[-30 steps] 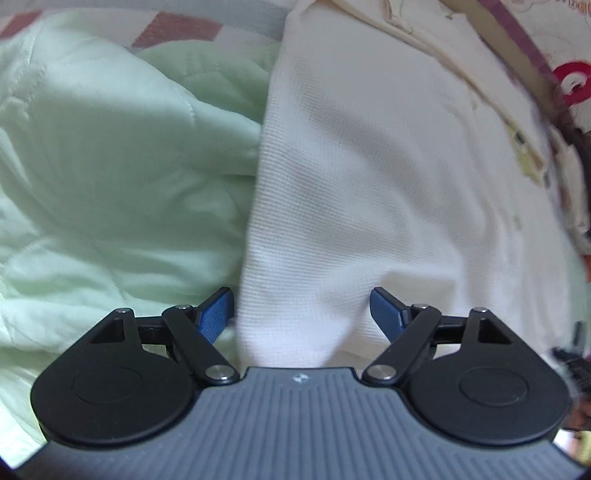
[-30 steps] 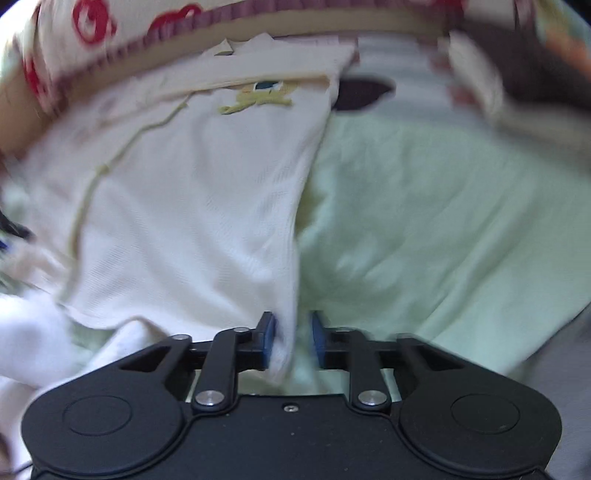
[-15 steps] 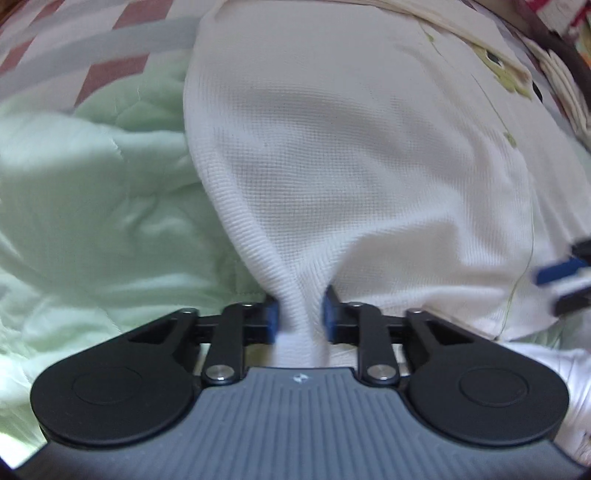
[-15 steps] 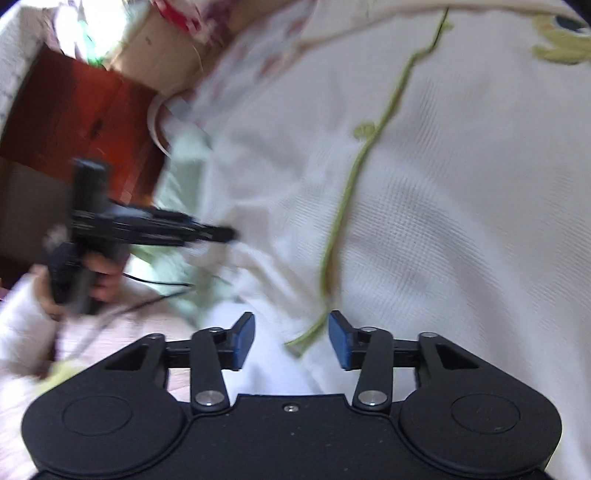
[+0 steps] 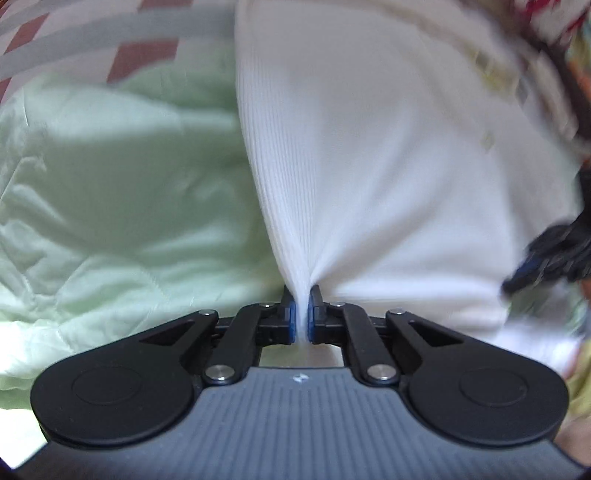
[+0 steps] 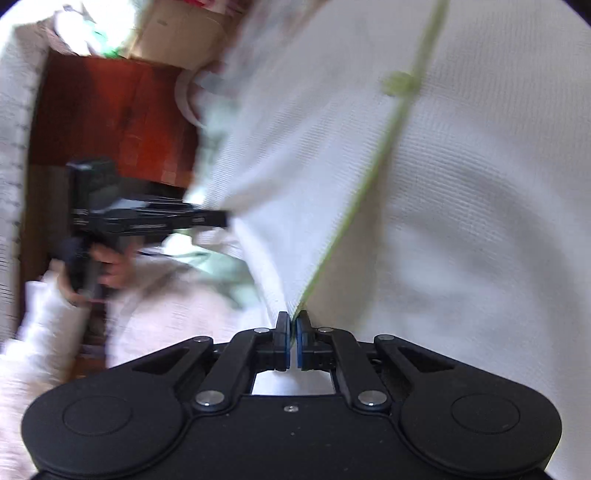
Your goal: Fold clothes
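A white ribbed garment (image 5: 369, 155) with green stitching lies over a pale green quilt (image 5: 110, 192). My left gripper (image 5: 300, 295) is shut on a pinched fold at the garment's near edge, and the cloth pulls up into a taut peak. My right gripper (image 6: 292, 321) is shut on the same garment (image 6: 461, 184) right at its green seam line (image 6: 369, 177). The right gripper shows blurred at the right edge of the left wrist view (image 5: 554, 254). The left gripper shows in the right wrist view (image 6: 147, 218), held by a hand.
A striped red and grey sheet (image 5: 110, 44) lies beyond the quilt. A red-brown wooden cabinet (image 6: 110, 114) stands behind the left gripper. Patterned bedding (image 5: 554, 22) sits at the far right. The person's white sleeve (image 6: 44, 332) is at the lower left.
My left gripper went from wide open to shut on the garment's edge. My right gripper swung left, opened, then shut on the green seam. Both now pull the cloth taut.
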`<act>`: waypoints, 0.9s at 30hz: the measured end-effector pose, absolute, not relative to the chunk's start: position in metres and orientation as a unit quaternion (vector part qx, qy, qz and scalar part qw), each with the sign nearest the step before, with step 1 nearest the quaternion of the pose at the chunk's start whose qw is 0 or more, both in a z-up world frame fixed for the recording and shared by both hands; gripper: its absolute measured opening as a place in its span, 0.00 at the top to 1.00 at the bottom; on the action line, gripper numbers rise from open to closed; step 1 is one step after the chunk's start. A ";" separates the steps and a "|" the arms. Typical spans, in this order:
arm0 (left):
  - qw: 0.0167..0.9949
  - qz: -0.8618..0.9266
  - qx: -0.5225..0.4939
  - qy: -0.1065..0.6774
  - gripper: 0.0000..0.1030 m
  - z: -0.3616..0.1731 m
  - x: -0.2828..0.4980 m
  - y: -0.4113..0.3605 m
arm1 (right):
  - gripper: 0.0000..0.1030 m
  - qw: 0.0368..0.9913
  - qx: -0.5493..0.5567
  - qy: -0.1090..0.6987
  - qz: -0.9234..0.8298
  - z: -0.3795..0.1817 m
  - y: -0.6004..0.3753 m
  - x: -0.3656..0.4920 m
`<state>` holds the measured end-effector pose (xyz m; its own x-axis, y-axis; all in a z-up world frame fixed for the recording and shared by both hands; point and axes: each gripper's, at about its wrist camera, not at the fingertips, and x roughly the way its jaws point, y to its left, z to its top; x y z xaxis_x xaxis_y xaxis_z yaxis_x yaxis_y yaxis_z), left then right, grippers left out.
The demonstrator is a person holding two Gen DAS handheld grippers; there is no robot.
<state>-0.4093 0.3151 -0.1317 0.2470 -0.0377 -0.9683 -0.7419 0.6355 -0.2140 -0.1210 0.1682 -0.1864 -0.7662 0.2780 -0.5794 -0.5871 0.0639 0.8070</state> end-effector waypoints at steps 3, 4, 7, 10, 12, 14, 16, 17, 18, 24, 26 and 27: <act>0.704 0.250 -0.335 0.574 0.97 -0.136 -0.410 0.312 | 0.94 0.320 -0.115 0.665 0.665 -0.195 0.164 -0.122; 0.708 0.254 -0.328 0.571 0.97 -0.132 -0.411 0.311 | 0.94 0.313 -0.096 0.674 0.663 -0.196 0.163 -0.119; 0.721 0.257 -0.293 0.573 0.97 -0.118 -0.413 0.305 | 0.94 0.294 -0.049 0.694 0.656 -0.198 0.158 -0.114; 0.714 0.250 -0.284 0.589 0.96 -0.116 -0.413 0.300 | 0.94 0.322 -0.088 0.679 0.654 -0.196 0.154 -0.117; 0.703 0.248 -0.274 0.608 0.95 -0.119 -0.411 0.296 | 0.94 0.340 -0.114 0.668 0.652 -0.194 0.152 -0.120; 0.689 0.254 -0.222 0.641 0.89 -0.120 -0.405 0.284 | 0.92 0.355 -0.143 0.650 0.656 -0.189 0.153 -0.124; 0.693 0.254 -0.180 0.650 0.74 -0.111 -0.400 0.273 | 0.91 0.364 -0.179 0.629 0.663 -0.175 0.148 -0.129; 0.705 0.258 -0.169 0.639 0.64 -0.103 -0.398 0.269 | 0.89 0.375 -0.184 0.618 0.665 -0.166 0.138 -0.126; 0.722 0.260 -0.166 0.620 0.61 -0.092 -0.394 0.265 | 0.82 0.405 -0.170 0.608 0.661 -0.156 0.124 -0.113; 0.839 0.224 -0.178 0.464 0.53 -0.045 -0.336 0.252 | 0.59 0.608 -0.076 0.551 0.567 -0.114 0.032 -0.023; 0.858 0.193 -0.168 0.445 0.53 -0.048 -0.297 0.244 | 0.57 0.653 -0.055 0.548 0.521 -0.112 0.003 0.004; 0.865 0.177 -0.166 0.439 0.53 -0.051 -0.280 0.241 | 0.57 0.667 -0.048 0.548 0.503 -0.113 -0.009 0.013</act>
<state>-0.2804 0.2412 -0.0513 0.5520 0.1611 -0.8181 -0.4529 0.8817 -0.1320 0.0126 -0.0090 -0.1125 -0.1047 0.6184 -0.7789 -0.7232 0.4902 0.4864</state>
